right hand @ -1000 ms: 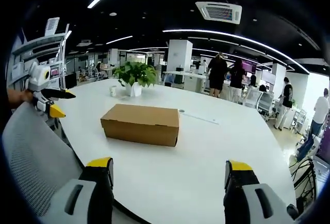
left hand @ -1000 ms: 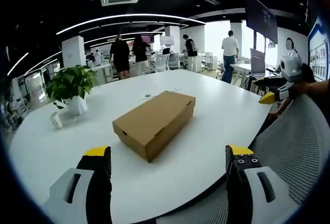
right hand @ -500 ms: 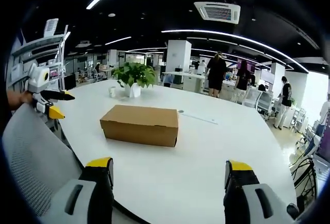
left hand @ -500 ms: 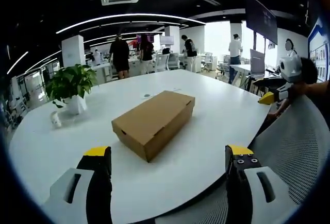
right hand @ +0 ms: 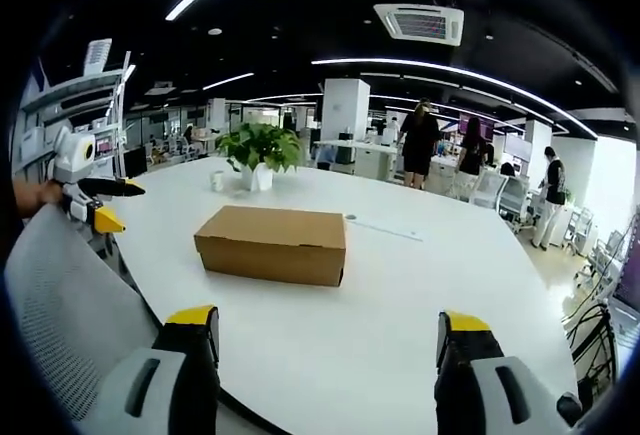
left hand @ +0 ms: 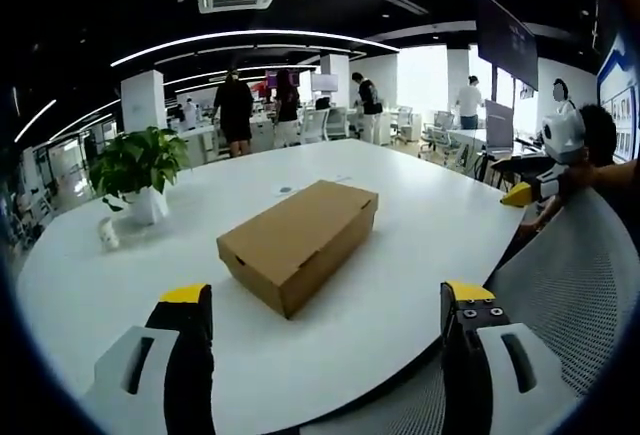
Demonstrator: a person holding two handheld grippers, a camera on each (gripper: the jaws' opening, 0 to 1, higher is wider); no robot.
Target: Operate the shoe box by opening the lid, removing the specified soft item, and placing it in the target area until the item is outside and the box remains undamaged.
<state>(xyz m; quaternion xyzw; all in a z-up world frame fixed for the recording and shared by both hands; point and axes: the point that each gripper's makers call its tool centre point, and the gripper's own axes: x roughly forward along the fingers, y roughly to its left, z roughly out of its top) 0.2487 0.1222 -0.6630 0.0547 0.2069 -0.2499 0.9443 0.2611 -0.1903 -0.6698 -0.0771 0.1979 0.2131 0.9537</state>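
the shoe box sits shut near the middle of the left gripper view, lying on the white table, with its lid flat and nothing taken out yet; in the right gripper view it lies just left of centre. the soft item is presumably inside, so it cannot be seen.

the left gripper rises from the bottom of its frame with its jaws spread wide and nothing between them. the right gripper is likewise wide apart and holds nothing. both are well back from the box, probably because the person is lining up on it from 2 sides before reaching for the lid.

a mesh chair back fills the lower right of the left gripper view, between the person and the table edge, and may crowd the reach. a potted plant and a small white cup stand at the left of that frame, apart from the box. people stand far behind, at upper centre.
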